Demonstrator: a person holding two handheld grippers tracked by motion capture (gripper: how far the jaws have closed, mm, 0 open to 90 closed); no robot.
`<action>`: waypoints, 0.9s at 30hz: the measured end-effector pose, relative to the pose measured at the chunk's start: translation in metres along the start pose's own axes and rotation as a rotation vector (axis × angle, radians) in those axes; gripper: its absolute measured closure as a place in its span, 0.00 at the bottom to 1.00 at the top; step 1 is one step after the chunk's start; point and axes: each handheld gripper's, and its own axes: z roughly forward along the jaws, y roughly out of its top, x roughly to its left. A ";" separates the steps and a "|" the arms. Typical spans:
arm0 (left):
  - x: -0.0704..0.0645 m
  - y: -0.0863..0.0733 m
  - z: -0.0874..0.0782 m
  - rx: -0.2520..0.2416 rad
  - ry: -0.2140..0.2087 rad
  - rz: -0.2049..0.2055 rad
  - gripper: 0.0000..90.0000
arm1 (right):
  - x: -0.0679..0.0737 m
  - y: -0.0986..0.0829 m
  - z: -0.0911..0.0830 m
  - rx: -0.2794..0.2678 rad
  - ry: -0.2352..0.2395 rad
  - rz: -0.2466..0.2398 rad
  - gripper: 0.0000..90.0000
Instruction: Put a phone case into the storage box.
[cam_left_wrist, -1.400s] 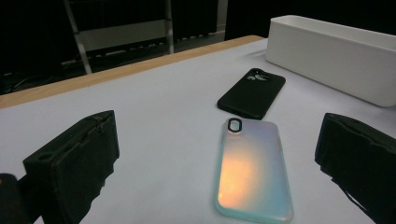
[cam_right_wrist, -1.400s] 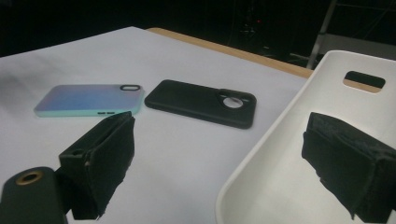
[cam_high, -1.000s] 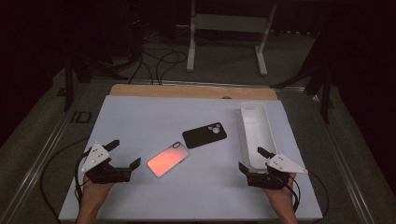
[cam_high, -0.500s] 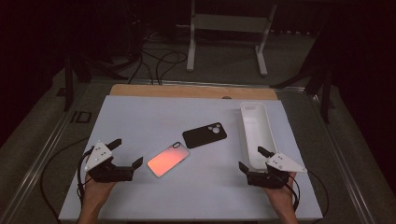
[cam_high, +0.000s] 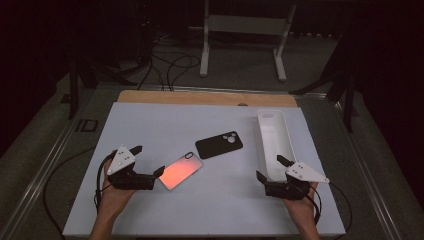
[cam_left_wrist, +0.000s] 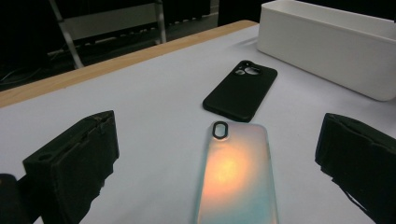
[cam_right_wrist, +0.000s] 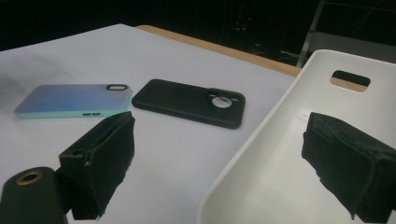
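On the pale table top (cam_high: 150, 125), a long white plastic tray (cam_high: 274, 142) flanks a matte black phone case (cam_high: 219, 145). Nearer, the iridescent phone case (cam_high: 181, 171) lies between the released left gripper (cam_high: 148, 164); the right gripper (cam_high: 270, 169), apparently straddling the tray's rim, gapes empty.

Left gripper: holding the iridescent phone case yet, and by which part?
Nothing is held. The left gripper is open, jaws either side of the iridescent phone case's near end without touching. The right gripper is open too, at the white bin.

White tray (cam_high: 274, 131) blocks right side (centre open).
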 end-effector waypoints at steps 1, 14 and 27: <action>0.000 0.001 0.001 0.002 -0.001 0.001 0.00 | 0.000 0.000 0.000 0.000 0.000 0.000 0.11; 0.004 0.006 0.021 0.064 -0.017 -0.019 0.00 | 0.001 0.000 0.000 -0.001 0.002 -0.006 0.11; 0.002 0.002 0.036 0.117 -0.030 -0.020 0.00 | 0.001 -0.001 0.000 0.000 0.000 -0.003 0.11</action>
